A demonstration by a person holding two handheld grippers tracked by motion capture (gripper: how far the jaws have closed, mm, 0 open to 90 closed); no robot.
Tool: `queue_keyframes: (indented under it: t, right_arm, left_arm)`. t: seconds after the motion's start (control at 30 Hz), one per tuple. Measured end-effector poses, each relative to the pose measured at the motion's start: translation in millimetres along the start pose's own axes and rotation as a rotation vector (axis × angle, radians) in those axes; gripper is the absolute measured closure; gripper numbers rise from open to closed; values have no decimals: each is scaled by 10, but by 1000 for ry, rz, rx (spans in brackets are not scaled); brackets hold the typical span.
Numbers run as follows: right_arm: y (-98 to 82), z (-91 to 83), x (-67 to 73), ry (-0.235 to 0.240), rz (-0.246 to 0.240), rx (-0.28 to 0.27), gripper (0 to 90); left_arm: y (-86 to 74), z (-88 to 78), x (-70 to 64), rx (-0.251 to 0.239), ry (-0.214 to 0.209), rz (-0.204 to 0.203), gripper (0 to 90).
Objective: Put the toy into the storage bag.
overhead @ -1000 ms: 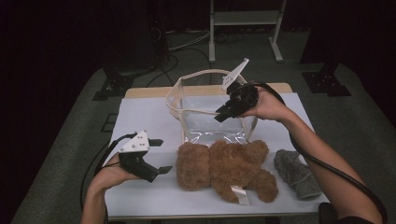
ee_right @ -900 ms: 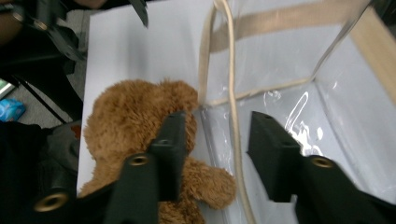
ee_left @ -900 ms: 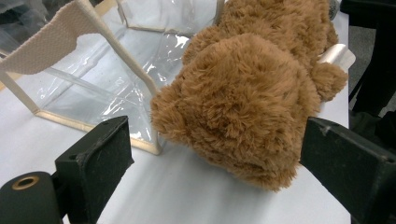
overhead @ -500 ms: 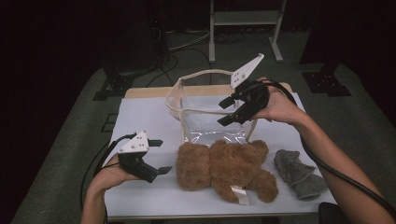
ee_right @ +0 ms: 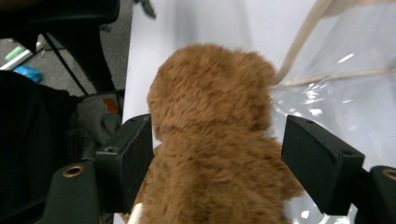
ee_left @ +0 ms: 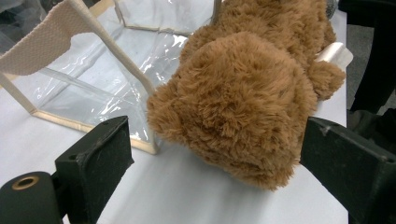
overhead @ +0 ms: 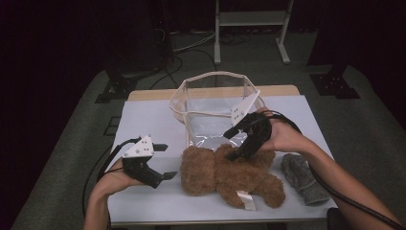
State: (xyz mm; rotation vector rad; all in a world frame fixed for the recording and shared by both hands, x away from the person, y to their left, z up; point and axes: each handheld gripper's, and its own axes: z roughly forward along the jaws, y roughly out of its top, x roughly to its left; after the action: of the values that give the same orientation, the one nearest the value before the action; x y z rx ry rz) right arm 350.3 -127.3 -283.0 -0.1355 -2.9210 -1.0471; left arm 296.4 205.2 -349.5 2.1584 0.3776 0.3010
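Right tool (overhead: pixel 233 142) jaws just opened wide over brown teddy bear (overhead: pixel 230 175), blank white tag (overhead: pixel 246 200), left tool (overhead: pixel 165 161) apart beside it

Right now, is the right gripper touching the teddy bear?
Cannot tell. In the right gripper view the right gripper is open with the teddy bear between its jaws; a gap shows at one jaw, but the other sits right against the fur.

From where I watch, the teddy (overhead: pixel 230 172) lies on the table (overhead: pixel 153 120) near its front edge, just before the bag (overhead: pixel 210 110), which stands behind it. The sock (overhead: pixel 301 177) lies right of the teddy. My left hand-held gripper (overhead: pixel 165 160) sits left of the teddy, the right hand-held gripper (overhead: pixel 231 143) over it.
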Motion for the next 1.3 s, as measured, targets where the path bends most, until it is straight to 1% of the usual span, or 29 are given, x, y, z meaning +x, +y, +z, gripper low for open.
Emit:
queue_keyframes:
  t: [0.2,0.3,0.33,0.37,0.4,0.47,0.53,0.63,0.73,0.83,0.9,1.03,1.07,1.2,1.3]
  right_arm:
    - [-137,218,13,11,15,43,221]
    - [-189,314,13,4,12,67,202]
    - [-204,339,13,6,16,68,202]
    - [-215,355,8,5,9,75,201]
    - [-231,381,12,-4,7,84,198]
    - [-262,416,13,-4,15,89,196]
    - [-297,447,18,-15,13,105,188]
    - [-351,474,22,-25,13,99,187]
    - [-388,488,35,-36,10,104,183]
    - [-416,506,34,-32,9,103,175]
    - [-451,538,44,-28,20,116,167]
    - [-481,586,42,-25,16,120,145]
    - [-501,617,39,-25,17,113,135]
    - [-539,642,46,-31,14,93,123]
    - [-567,660,72,-43,2,84,115]
  left_arm:
    - [-5,9,-2,2,2,-6,82]
    - [-10,7,6,10,2,-4,82]
    - [-12,8,8,11,1,-4,82]
    - [-15,8,8,13,1,-5,82]
    - [-18,9,10,14,1,-6,82]
    - [-20,9,10,14,1,-9,82]
    - [-23,3,17,15,3,-7,82]
    - [-27,1,17,8,2,-15,82]
    - [-33,1,22,11,2,-10,82]
    - [-38,5,23,9,2,-13,82]
    - [-41,6,27,8,2,-17,82]
    - [-45,6,30,15,3,-19,82]
    - [-51,8,33,12,2,-19,82]
    - [-59,7,41,11,4,-22,82]
    - [-59,7,44,16,3,-23,82]
